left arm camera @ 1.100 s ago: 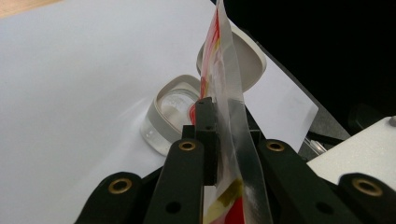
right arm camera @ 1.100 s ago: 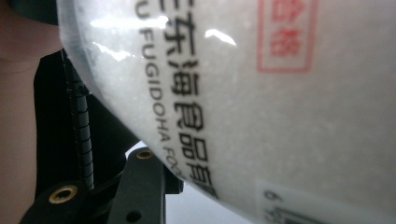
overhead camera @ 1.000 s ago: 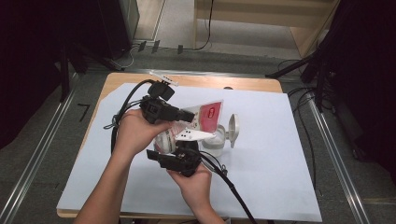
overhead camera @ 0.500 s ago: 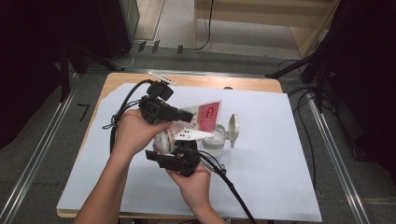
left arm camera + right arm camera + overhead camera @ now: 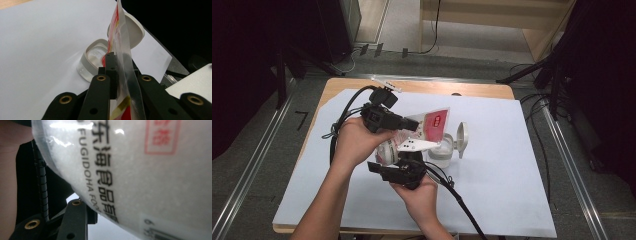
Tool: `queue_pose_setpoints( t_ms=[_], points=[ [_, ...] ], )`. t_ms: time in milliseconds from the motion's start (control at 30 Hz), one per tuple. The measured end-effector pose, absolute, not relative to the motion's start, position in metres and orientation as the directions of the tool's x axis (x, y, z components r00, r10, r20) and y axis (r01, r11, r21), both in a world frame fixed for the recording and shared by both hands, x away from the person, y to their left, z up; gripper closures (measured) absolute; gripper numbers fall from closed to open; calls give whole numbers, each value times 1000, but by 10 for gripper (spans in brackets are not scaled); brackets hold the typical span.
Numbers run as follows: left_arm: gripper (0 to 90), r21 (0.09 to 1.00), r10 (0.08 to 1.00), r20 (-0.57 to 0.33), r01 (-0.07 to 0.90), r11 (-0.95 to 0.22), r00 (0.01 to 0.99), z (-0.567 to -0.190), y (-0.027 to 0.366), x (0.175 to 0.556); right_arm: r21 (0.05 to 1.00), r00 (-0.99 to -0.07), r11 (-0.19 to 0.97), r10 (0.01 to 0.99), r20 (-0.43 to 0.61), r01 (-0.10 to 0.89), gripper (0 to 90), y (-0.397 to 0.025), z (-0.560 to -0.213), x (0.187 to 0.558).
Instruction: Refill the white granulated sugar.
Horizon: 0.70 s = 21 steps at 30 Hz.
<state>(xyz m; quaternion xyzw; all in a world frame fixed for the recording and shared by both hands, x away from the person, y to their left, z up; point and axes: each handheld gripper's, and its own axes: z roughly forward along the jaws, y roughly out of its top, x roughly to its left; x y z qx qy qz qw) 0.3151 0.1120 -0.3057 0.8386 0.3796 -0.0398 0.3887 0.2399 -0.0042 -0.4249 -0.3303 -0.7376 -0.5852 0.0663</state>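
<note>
The clear bag (image 5: pixel 427 125) of white grains is held tilted just above the open clear jar (image 5: pixel 439 154), whose lid (image 5: pixel 462 140) is hinged back. It is pinched by the left gripper (image 5: pixel 412 125). Whether the right gripper (image 5: pixel 404 165), below the bag, is closed cannot be told.
</note>
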Motion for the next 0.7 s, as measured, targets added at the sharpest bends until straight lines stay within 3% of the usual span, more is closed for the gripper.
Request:
queue_pose_setpoints(
  t_ms=[700],
  points=[
    [861,629,603,-360,663,-406,712,-305,111,314,817,-769,89,408,492,570,617,-4,-424,239]
  ],
)
